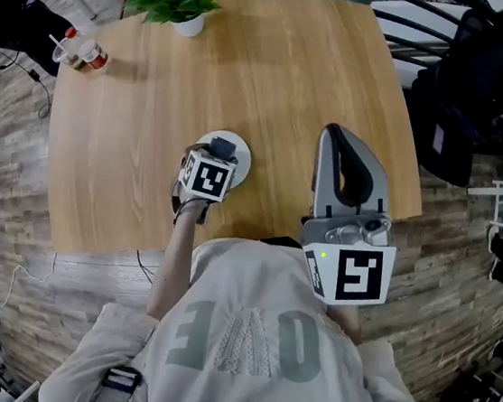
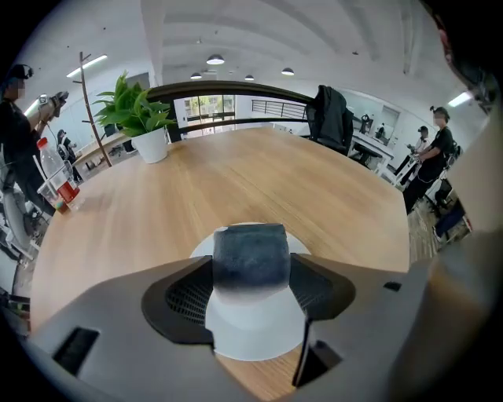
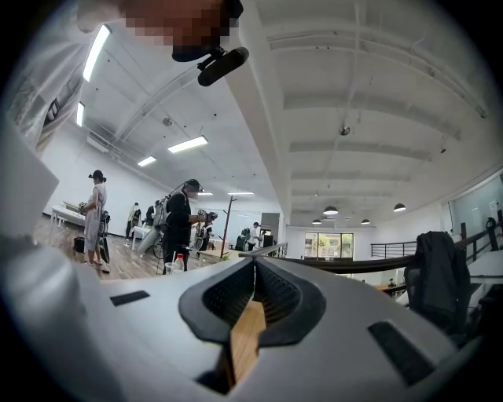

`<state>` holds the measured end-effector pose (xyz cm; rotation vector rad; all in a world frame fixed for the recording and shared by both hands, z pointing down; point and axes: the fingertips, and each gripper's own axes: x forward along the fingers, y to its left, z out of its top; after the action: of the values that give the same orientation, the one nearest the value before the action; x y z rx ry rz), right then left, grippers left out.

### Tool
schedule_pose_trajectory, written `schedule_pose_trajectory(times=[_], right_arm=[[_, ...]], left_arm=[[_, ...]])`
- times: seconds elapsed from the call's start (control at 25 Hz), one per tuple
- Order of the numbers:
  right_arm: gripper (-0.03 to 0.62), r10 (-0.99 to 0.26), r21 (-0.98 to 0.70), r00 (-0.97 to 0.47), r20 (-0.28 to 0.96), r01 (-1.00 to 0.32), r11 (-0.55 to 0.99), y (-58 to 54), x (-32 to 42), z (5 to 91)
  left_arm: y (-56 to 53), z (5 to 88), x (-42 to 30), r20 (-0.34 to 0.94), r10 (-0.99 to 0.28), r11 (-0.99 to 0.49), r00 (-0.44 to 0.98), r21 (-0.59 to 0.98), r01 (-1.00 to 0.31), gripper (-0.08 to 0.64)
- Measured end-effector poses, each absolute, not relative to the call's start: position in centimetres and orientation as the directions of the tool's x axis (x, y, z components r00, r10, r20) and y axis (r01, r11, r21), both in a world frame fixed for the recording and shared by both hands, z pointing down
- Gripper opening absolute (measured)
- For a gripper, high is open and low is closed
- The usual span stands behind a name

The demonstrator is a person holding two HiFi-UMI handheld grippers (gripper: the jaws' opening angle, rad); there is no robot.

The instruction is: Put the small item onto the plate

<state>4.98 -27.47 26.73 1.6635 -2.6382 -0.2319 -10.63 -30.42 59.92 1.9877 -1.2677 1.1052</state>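
While the left gripper (image 2: 251, 275) clamps a dark grey block (image 2: 251, 253) over a white plate (image 2: 255, 334) on the wooden table (image 2: 236, 180), the right gripper (image 3: 253, 271) has its jaws pressed together, empty.
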Motion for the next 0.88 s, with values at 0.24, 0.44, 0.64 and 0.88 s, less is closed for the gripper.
schedule_pose_trajectory(times=[0.24, 0.44, 0.64, 0.88], right_arm=[[0.017, -0.914, 0.131, -0.404, -0.047, -0.909, 0.395, -27.5, 5.5, 27.2], [0.017, -0.919, 0.143, -0.393, -0.039, -0.912, 0.384, -27.2, 5.1, 27.4], [0.017, -0.928, 0.151, -0.371, -0.031, -0.92, 0.363, -26.9, 5.5, 27.5], [0.017, -0.936, 0.141, -0.352, -0.024, -0.928, 0.346, -26.8, 5.9, 28.0]], left_arm=[[-30.2, 60.9, -10.6, 0.878, -0.421, -0.443, 0.227, 0.02, -0.896, 0.307], [-30.5, 61.4, -10.2, 0.89, -0.391, -0.466, 0.235, 0.029, -0.884, 0.304], [-30.1, 61.9, -10.4, 0.895, -0.383, -0.471, 0.228, 0.024, -0.882, 0.298], [-30.3, 62.0, -10.0, 0.884, -0.399, -0.481, 0.242, 0.023, -0.877, 0.298]])
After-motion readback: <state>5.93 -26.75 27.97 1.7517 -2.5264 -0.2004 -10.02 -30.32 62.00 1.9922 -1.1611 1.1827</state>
